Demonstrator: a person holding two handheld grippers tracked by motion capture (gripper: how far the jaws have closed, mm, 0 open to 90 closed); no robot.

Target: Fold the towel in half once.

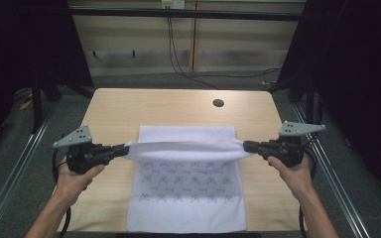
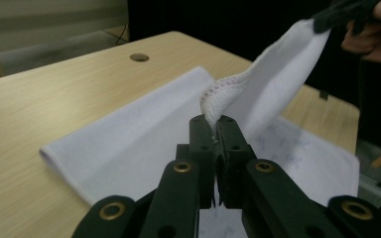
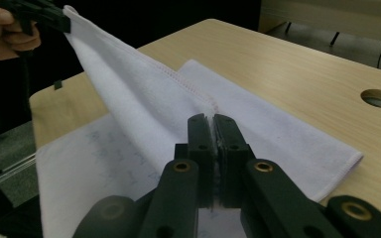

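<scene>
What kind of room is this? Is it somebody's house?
Probably not a house; it looks like a lab or recording booth. Dark curtains surround a plain wooden table, metal rails run along the floor, and cables hang down the back wall.

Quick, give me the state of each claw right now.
Left claw: closed, pinching a corner of the white towel.
Right claw: closed, pinching the towel's other lifted corner.
</scene>
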